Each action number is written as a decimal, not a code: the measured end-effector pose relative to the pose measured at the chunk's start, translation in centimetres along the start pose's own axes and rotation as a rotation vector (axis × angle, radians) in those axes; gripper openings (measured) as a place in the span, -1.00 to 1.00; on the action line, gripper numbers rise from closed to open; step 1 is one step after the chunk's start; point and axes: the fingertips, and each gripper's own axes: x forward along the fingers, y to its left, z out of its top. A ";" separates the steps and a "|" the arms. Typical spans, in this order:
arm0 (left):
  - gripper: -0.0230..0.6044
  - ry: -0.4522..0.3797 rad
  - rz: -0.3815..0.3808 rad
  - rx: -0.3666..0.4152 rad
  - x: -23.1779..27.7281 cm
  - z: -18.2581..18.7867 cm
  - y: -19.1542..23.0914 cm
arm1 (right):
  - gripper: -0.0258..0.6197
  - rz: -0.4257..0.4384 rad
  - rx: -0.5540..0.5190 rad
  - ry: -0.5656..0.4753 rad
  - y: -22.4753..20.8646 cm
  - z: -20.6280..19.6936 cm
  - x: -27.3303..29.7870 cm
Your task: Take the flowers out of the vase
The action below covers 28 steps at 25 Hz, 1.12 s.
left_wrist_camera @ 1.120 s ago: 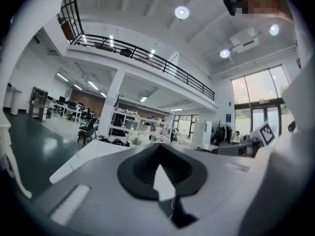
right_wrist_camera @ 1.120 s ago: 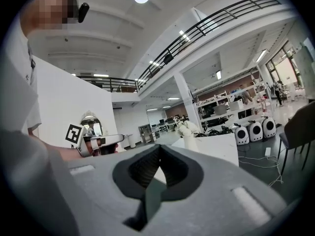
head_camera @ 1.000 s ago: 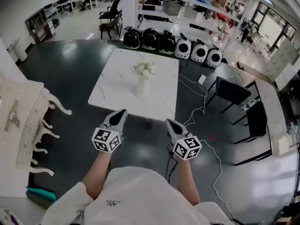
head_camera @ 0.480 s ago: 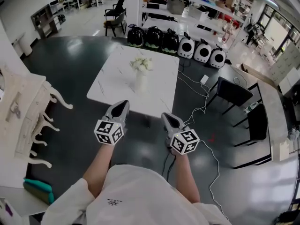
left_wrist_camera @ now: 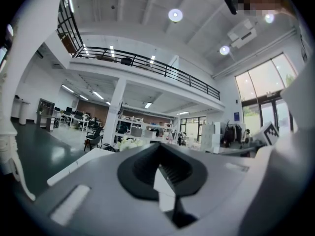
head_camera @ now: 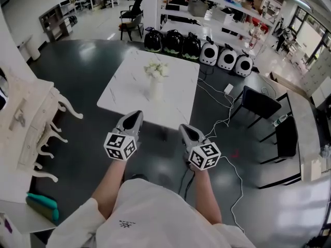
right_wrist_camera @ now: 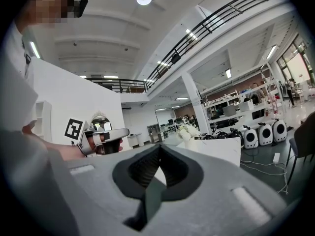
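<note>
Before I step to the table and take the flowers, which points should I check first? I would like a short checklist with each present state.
1. Flowers in the vase: ok, they stand in it and the vase is upright.
2. Vase in reach: not ok, both grippers are held short of the table.
3. Left gripper ready to grasp: not ok, jaws together, nothing between them.
4. Right gripper ready: not ok, jaws together, empty.
5. Footing: cannot tell, cables run over the floor on the right.
</note>
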 end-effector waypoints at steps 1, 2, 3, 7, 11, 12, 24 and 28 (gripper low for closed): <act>-0.96 -0.001 0.002 0.000 0.0 0.0 0.1 | -0.92 0.005 0.004 0.000 0.0 0.0 0.1; -0.96 -0.001 0.005 0.000 0.0 0.0 0.2 | -0.92 0.012 0.011 0.000 0.0 0.0 0.2; -0.96 -0.001 0.009 0.001 0.0 0.0 0.4 | -0.92 0.021 0.021 -0.002 0.0 0.0 0.4; -0.96 0.002 0.021 -0.006 0.4 -0.2 0.6 | -0.92 0.038 0.037 -0.001 -0.1 0.1 0.8; -0.96 0.008 0.014 -0.005 1.5 -0.1 1.1 | -0.92 0.036 0.030 -0.005 -0.6 0.3 1.9; -0.96 0.011 0.013 -0.006 1.5 -0.2 1.2 | -0.92 0.038 0.029 -0.004 -0.6 0.2 2.2; -0.96 0.040 -0.011 -0.012 4.1 -0.9 6.6 | -0.92 0.027 -0.010 0.003 -2.3 0.8 8.1; -0.96 0.047 -0.011 -0.011 5.5 -1.0 9.8 | -0.92 0.007 -0.012 -0.004 -4.1 1.3 10.1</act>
